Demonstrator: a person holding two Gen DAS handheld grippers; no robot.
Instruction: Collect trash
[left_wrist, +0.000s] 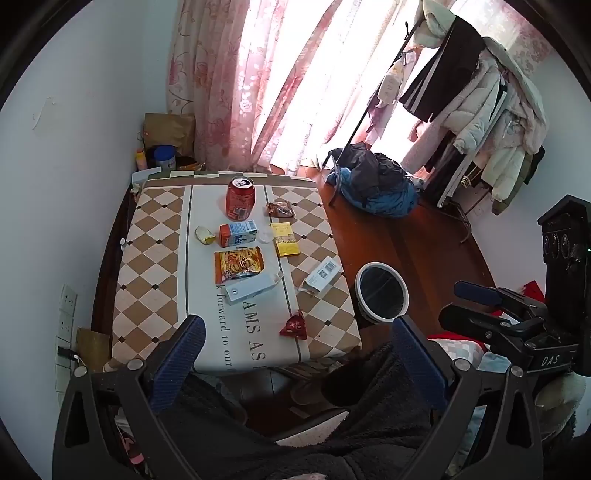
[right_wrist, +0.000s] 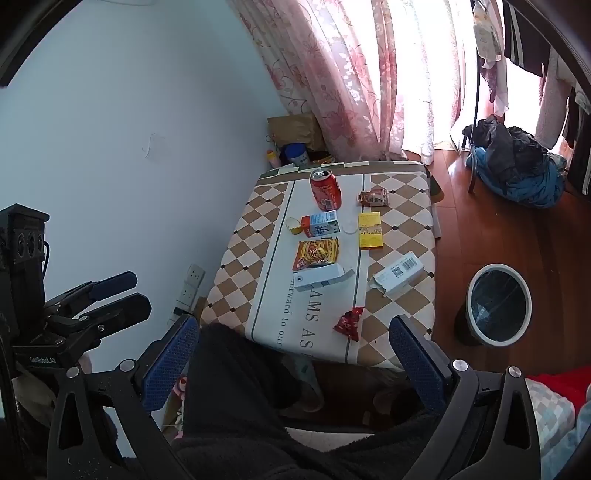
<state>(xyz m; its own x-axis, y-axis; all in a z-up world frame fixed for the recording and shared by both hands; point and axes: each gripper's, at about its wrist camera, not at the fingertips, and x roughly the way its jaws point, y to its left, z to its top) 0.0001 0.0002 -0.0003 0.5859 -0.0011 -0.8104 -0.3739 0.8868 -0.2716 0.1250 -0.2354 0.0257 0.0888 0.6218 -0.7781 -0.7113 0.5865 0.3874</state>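
While both grippers hovered short of the table (left_wrist: 155, 258), the left gripper (left_wrist: 295, 354) and right gripper (right_wrist: 295, 354) stood wide apart, holding nothing. Nearest on the cloth lay a red wrapper (left_wrist: 294, 325), then two white boxes (left_wrist: 251, 290), a noodle packet (left_wrist: 239, 264), a milk carton (left_wrist: 237, 233), and farthest a red can (left_wrist: 241, 198). The trash bin (left_wrist: 382, 291) stood on the floor beside the table.

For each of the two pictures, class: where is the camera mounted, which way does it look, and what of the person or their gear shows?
Left wrist: sits on the left tool, looking down at the table; its open blue fingers, a dark sleeve and the right tool show.
Right wrist: sits on the right tool, same downward view; the left tool shows.
Shared: red can, bin, curtain.
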